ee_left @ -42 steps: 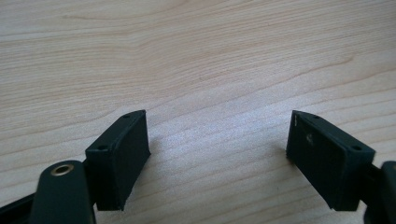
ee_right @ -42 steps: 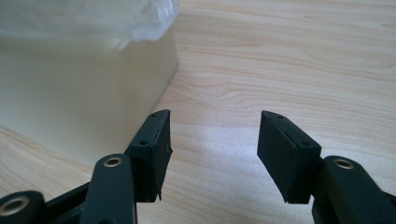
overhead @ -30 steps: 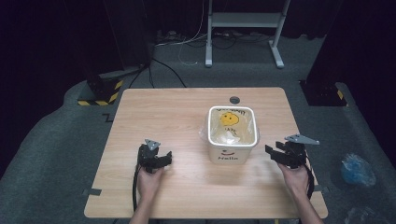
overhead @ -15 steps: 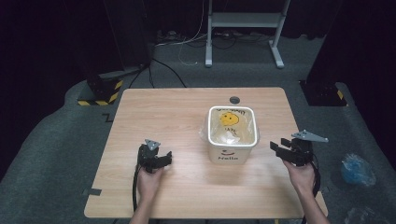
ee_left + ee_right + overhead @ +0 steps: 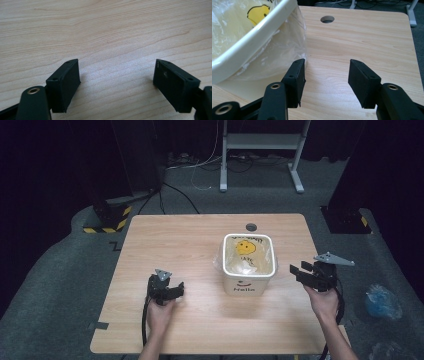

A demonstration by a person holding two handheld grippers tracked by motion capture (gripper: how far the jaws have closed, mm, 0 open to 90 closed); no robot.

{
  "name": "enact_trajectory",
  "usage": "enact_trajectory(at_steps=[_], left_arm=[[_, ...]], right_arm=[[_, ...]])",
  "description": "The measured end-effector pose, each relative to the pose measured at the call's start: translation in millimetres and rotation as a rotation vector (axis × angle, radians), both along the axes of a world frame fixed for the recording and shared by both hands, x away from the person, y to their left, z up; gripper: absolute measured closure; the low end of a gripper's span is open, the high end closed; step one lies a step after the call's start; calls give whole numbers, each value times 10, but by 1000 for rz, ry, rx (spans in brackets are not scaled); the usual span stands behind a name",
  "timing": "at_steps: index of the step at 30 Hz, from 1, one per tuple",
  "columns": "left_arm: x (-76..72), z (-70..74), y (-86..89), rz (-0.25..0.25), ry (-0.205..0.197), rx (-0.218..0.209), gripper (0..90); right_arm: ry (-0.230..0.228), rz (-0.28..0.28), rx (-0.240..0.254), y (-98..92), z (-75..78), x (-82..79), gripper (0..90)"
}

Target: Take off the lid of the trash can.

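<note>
1. The right gripper [image 5: 325,75] has its jaws parted with nothing between them; one black pad sits just beside the clear plastic liner [image 5: 274,50].
2. The left gripper [image 5: 117,82] is spread wide over bare wood, holding nothing.
3. The bin [image 5: 248,281] is a white, square tub with rounded corners, printed "Hello" on its front, lined with a crinkled see-through bag that bears a yellow smiley face.
4. It stands upright on the wooden table [image 5: 190,240], right of centre, between the two grippers and nearer the right one.
</note>
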State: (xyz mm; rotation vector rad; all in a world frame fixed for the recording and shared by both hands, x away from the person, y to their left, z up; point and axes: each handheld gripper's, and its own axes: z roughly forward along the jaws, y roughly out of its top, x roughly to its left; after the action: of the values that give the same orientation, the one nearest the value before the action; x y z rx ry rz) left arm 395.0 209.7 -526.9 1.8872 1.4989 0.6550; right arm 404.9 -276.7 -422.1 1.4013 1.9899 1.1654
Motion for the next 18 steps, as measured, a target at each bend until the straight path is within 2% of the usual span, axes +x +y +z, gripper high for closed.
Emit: enact_trajectory(at_steps=[18], left_arm=[[0,-1,-1,0,0,0,214]], right_arm=[[-20,19,13,65,196,125,485]])
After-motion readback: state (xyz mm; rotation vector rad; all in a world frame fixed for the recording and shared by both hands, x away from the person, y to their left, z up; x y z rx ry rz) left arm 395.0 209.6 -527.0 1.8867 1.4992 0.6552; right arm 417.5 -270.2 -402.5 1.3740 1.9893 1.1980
